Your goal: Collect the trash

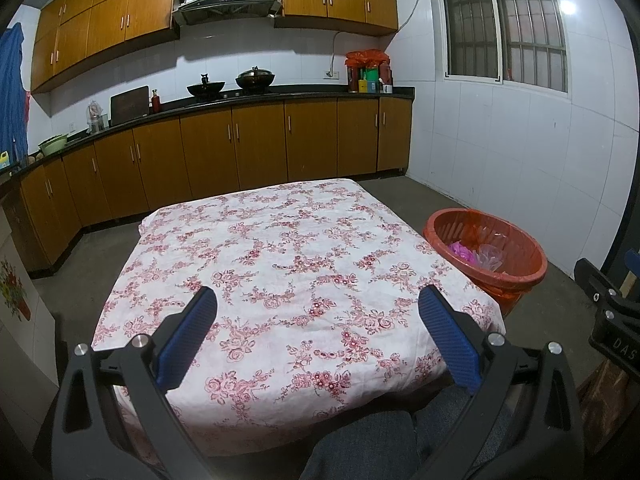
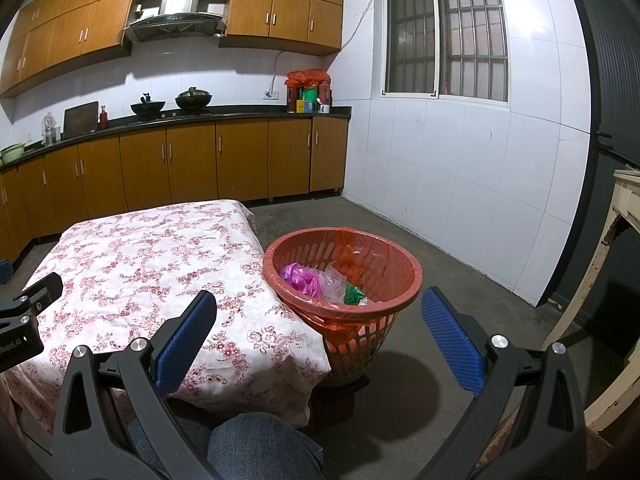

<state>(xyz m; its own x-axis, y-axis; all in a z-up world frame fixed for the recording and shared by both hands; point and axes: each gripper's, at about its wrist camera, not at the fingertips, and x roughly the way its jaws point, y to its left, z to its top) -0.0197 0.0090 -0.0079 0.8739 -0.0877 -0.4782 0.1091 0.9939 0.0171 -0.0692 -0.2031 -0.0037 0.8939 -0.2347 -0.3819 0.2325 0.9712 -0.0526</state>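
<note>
L wrist view: table (image 1: 280,248) w/ floral cloth fills centre, top bare; red basket (image 1: 486,254) only partly seen at table's right edge, pink bag (image 1: 460,250) and clear plastic (image 1: 490,256) inside. R gripper body pokes in at far right of this view. R wrist view: looks more down into basket (image 2: 342,276). Shows pink bag (image 2: 300,276), clear plastic (image 2: 332,282) and a green bag (image 2: 354,294) the L view doesn't show; red liner over rim. Also a pale wooden furniture piece (image 2: 616,264) at right, not in L view.

L gripper (image 1: 318,336): jaws spread wide, blue pads (image 1: 188,344) apart, nothing between, touching nothing, held over near edge of table. R gripper (image 2: 318,340): also spread wide, empty, hanging over table corner and basket's near side.

Trash = all in basket, which sits on floor just beside table's right corner, touching the cloth overhang.

Around: knees in jeans (image 2: 256,448) below grippers. Kitchen counter (image 1: 248,100) w/ two woks at back, wood cabinets, barred window (image 2: 444,36) in right wall. Nothing between grippers and basket.
</note>
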